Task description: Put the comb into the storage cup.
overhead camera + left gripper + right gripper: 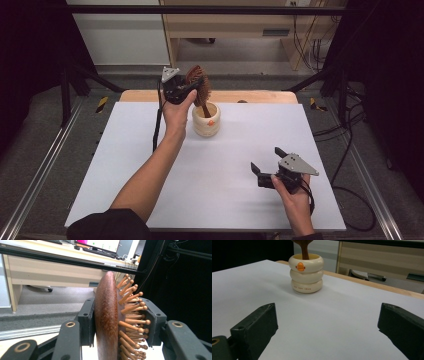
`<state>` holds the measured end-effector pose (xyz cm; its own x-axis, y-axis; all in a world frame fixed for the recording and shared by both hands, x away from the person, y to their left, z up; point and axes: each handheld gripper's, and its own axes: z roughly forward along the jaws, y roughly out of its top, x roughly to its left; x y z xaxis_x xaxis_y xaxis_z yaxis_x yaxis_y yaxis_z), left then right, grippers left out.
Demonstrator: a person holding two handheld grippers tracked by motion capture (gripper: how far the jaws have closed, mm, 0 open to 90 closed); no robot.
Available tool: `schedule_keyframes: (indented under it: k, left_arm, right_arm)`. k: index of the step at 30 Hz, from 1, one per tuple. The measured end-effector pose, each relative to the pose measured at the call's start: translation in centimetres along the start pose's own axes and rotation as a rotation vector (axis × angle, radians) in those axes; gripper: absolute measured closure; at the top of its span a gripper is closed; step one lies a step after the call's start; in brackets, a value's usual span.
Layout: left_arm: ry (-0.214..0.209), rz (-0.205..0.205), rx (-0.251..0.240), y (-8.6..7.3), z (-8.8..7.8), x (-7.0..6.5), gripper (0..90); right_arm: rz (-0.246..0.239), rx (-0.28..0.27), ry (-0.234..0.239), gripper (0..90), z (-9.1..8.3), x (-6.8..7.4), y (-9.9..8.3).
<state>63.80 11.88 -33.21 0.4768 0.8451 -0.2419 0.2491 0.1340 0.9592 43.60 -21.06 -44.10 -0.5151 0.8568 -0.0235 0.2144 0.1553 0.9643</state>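
Wooden hairbrush [198,84] stood upright, long axis vertical, handle down inside cream cup [206,122]. I had left gripper [176,90] clamped on its head, directly above cup. Right gripper [266,165] gaped, well apart.

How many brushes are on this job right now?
1. The brush is clamped by its head in the left gripper, handle down inside the cream cup at the table's far middle. Others could be hidden in the cup.

Left tongs [192,85] raised and clamped, right tongs [265,161] low, jaws apart
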Motion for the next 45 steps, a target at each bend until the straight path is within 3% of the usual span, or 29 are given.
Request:
schedule_keyframes:
  k: [35, 45]
  left_arm:
    - [-0.01, -0.001, 0.027, -1.2, 0.5, 0.0, 51.2]
    - [-0.006, -0.022, 0.032, -1.7, 0.5, 0.4, 51.2]
  right_arm:
    - [-0.006, 0.009, 0.009, 2.9, 0.1, 0.2, 0.0]
    - [-0.008, 0.01, 0.01, 2.9, 0.2, 0.2, -0.1]
